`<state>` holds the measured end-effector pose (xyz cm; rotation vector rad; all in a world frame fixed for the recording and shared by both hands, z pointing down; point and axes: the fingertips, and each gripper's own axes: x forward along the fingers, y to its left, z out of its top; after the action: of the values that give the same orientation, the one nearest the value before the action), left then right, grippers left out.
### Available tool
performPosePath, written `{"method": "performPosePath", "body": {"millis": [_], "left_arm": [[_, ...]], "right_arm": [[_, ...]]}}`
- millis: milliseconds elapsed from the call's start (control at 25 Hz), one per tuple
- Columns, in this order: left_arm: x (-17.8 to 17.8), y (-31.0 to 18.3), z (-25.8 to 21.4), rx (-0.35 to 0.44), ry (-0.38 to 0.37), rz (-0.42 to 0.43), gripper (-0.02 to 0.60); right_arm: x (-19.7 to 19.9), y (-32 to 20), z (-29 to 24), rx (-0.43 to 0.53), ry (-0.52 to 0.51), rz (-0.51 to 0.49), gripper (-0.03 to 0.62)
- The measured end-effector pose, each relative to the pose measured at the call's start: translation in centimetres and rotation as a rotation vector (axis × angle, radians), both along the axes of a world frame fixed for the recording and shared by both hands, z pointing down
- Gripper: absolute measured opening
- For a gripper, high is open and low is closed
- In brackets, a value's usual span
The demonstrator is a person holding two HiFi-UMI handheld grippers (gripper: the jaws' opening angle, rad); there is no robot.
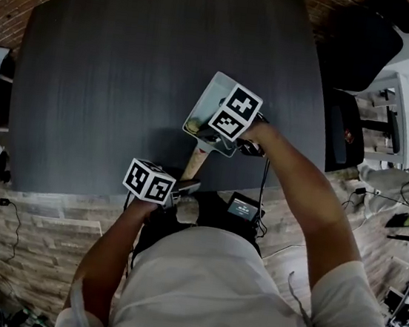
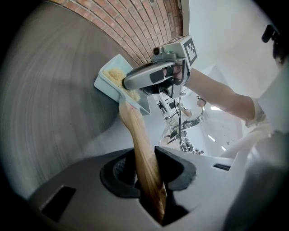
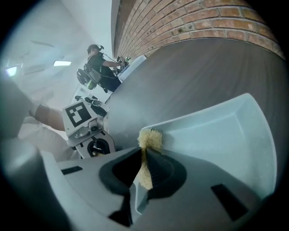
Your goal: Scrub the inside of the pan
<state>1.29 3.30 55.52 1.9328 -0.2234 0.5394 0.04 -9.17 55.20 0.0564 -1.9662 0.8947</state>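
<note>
1. Gripping the light wooden handle (image 2: 137, 135) of the pale square pan (image 3: 226, 135), the left gripper (image 2: 146, 169) has its jaws clamped on it.
2. The right gripper (image 3: 143, 173) pinches a yellow sponge (image 3: 149, 140) tightly at the pan's rim.
3. The pan is at the dark grey table's (image 1: 126, 74) near edge.

You have no readable words or numbers here. Your left marker cube (image 1: 149, 181) and right marker cube (image 1: 235, 113) carry only black-and-white square patterns; the small screen (image 1: 243, 207) is illegible.
</note>
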Motion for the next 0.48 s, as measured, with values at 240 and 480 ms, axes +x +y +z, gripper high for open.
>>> {"method": "performPosePath", "body": {"millis": [240, 480], "left_arm": [[0.0, -0.3, 0.0, 0.036, -0.004, 0.026, 0.126], [0.5, -0.3, 0.2, 0.047, -0.002, 0.05, 0.13]], "right_arm": [[0.6, -1.4, -2.6, 0.101, -0.044, 0.028, 0.041], [4.3, -4.8, -3.2, 0.426, 0.128, -0.044, 0.041]]}}
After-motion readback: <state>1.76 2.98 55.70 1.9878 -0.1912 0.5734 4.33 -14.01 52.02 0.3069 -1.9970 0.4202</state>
